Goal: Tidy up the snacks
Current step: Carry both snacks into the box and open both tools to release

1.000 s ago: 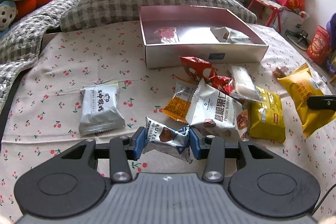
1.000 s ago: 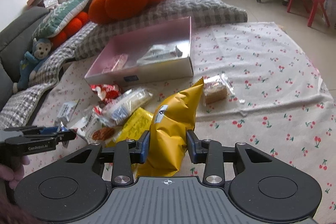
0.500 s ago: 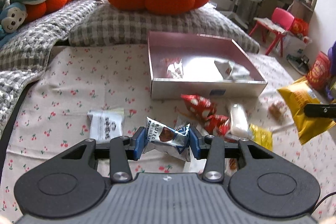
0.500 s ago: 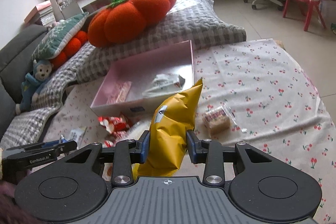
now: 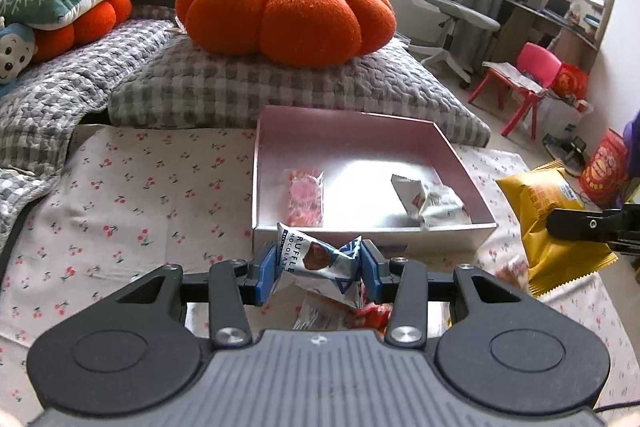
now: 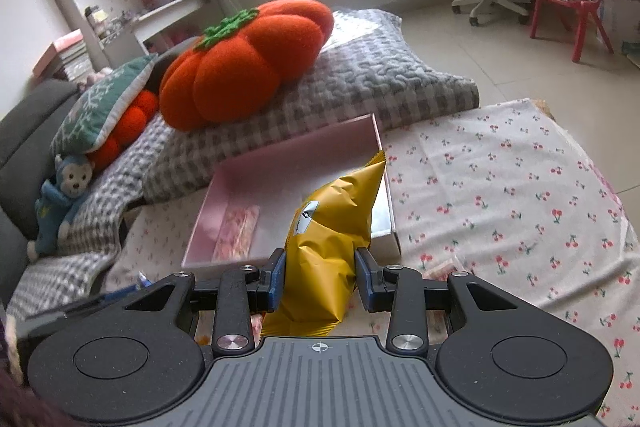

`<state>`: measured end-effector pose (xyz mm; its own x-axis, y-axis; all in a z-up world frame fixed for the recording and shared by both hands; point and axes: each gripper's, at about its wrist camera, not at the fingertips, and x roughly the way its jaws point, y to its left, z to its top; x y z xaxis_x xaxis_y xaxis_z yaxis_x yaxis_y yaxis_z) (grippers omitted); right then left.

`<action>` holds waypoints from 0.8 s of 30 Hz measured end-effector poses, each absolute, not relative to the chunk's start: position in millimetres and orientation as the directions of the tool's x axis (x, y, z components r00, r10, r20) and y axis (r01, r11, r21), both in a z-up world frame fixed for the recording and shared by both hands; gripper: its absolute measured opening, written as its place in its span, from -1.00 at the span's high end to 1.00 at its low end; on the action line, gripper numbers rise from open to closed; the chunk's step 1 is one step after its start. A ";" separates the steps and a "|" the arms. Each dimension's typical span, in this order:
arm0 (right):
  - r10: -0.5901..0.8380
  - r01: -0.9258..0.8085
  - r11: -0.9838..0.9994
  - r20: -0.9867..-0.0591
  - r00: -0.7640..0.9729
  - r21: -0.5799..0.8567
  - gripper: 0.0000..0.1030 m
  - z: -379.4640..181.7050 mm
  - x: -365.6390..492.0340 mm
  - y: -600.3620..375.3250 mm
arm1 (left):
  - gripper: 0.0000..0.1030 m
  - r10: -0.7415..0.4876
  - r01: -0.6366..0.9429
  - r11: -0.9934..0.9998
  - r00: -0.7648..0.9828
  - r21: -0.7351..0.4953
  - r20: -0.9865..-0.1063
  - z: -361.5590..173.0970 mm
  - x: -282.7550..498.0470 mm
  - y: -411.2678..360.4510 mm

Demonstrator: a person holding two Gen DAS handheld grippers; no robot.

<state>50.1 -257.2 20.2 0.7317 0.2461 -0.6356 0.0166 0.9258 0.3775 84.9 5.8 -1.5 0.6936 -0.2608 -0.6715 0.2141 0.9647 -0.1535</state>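
A truffle chocolate packet (image 5: pixel 318 261) was held in the left gripper (image 5: pixel 319 267) jaws at lower centre, before the pink box (image 5: pixel 460 155). A yellow snack bag (image 6: pixel 334 239) was clamped by the right gripper (image 6: pixel 320 277) jaws.

Both grippers lifted — truffle packet (image 5: pixel 318 261), yellow bag (image 6: pixel 332 247) nearer pink box (image 5: pixel 460 163)

**Colours on my two feeds**

I see a yellow snack bag (image 6: pixel 328 227), a blue-and-white truffle wrapper (image 5: pixel 316 259), a pink box (image 5: pixel 352 135) holding a pink speckled packet (image 5: pixel 305 195), a white cloth with red cherries (image 6: pixel 500 187), an orange pumpkin cushion (image 5: pixel 286 15) topped green, and a grey checked blanket (image 5: pixel 248 87).
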 end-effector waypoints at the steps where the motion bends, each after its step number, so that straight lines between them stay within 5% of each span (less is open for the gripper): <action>1: 0.242 0.020 0.926 -0.632 0.736 0.378 0.31 20.8 54.0 -256.8 | 0.22 -0.262 0.209 0.965 0.691 -0.161 -0.673 -2.0 87.8 4.6; 12: 0.172 0.073 0.931 -0.606 0.776 0.358 0.31 11.4 95.6 -256.0 | 0.22 -0.279 0.133 0.954 0.719 -0.268 -0.637 -10.2 116.3 -21.6; 24: 0.208 0.074 0.913 -0.614 0.761 0.401 0.31 -27.3 152.5 -269.5 | 0.22 -0.231 0.173 0.973 0.732 -0.153 -0.641 -32.4 148.9 -56.8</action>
